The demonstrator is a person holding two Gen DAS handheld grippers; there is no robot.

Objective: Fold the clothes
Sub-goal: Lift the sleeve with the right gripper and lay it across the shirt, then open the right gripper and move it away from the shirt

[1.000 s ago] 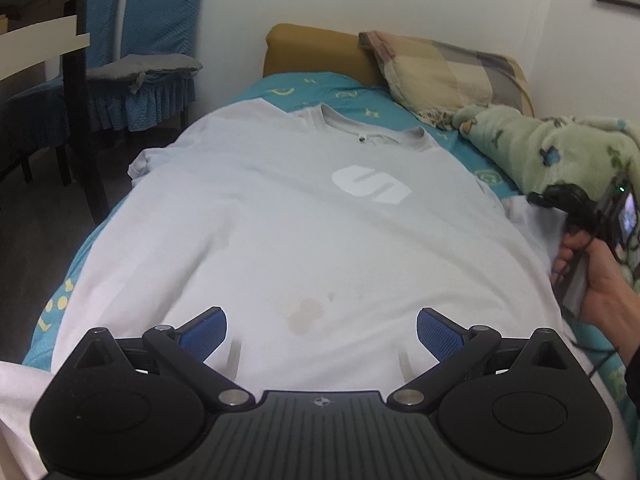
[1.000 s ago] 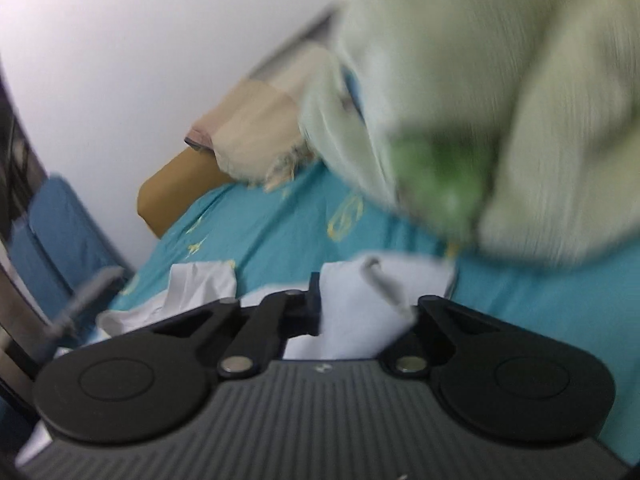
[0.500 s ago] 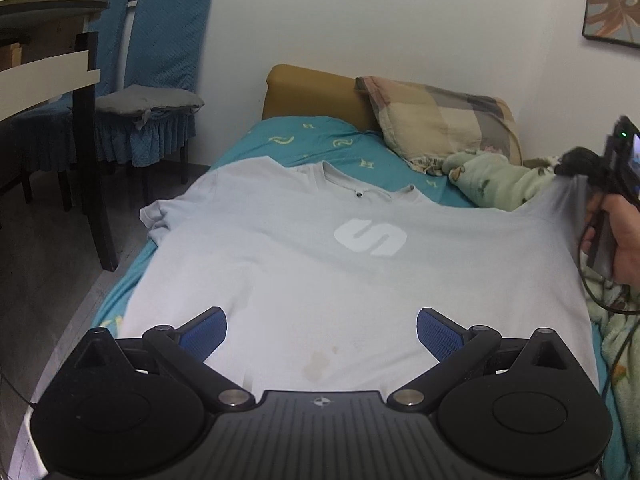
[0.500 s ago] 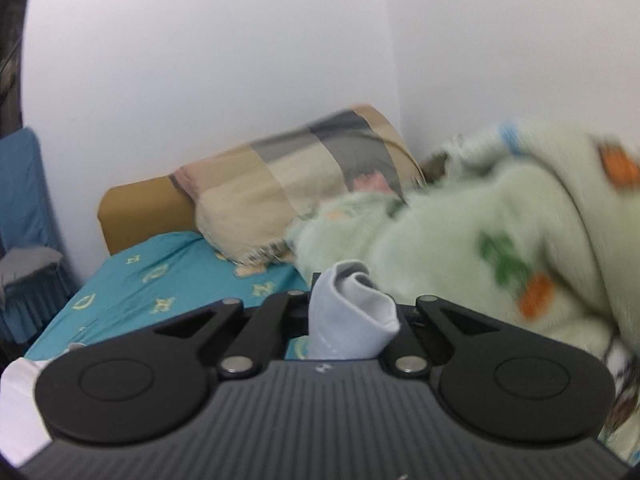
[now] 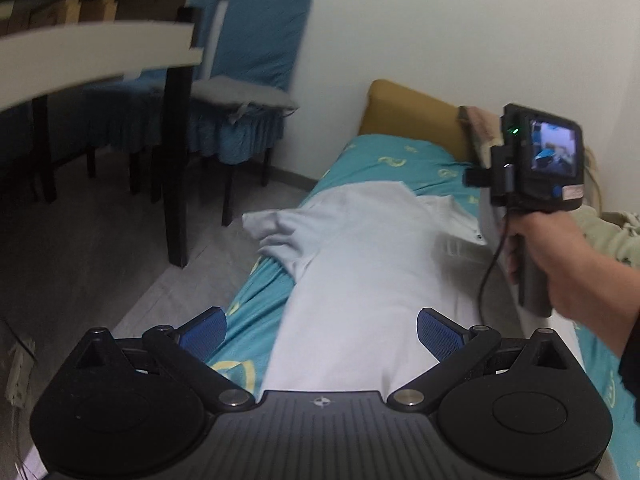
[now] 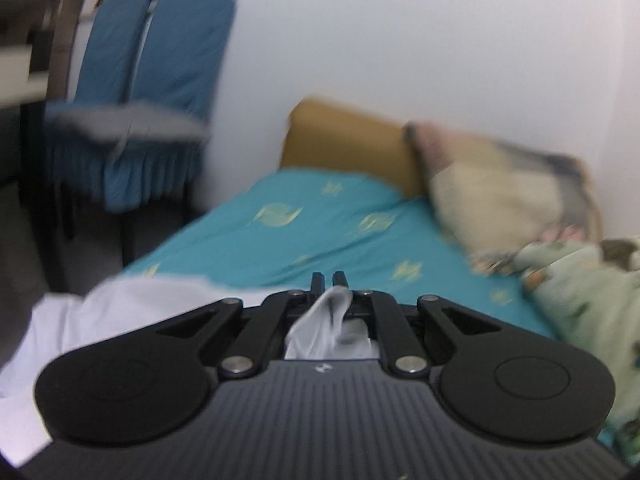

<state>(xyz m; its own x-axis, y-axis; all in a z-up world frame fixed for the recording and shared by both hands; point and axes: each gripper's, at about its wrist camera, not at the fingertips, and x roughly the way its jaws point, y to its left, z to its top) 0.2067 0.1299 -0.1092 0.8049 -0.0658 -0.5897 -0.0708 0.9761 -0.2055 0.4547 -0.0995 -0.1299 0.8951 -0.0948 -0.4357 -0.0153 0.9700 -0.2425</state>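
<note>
At the far left of the left wrist view a white-edged table (image 5: pixel 92 56) and blue-covered chairs (image 5: pixel 256 40) with a grey seat cushion (image 5: pixel 244 94) stand on the grey floor beside the bed. The left gripper (image 5: pixel 322 330) hangs above the near part of the bed with its blue-padded fingers (image 5: pixel 204 330) spread wide and nothing between them. Below it the white T-shirt (image 5: pixel 360 264) lies lengthwise on the teal sheet (image 5: pixel 384 160), one sleeve spilling over the bed's left edge; no print or readable writing shows on the cloth. Further right, a hand (image 5: pixel 556 256) grips the handle of the right gripper (image 6: pixel 329 280), whose small rear screen is lit beside a green light. In the right wrist view its jaws are clamped tight on a bunch of the T-shirt's white fabric. Beyond lie a mustard headboard cushion (image 6: pixel 344 144), a checked pillow (image 6: pixel 504 192) and a pale green patterned blanket (image 6: pixel 588 296). That view is motion-blurred.
</note>
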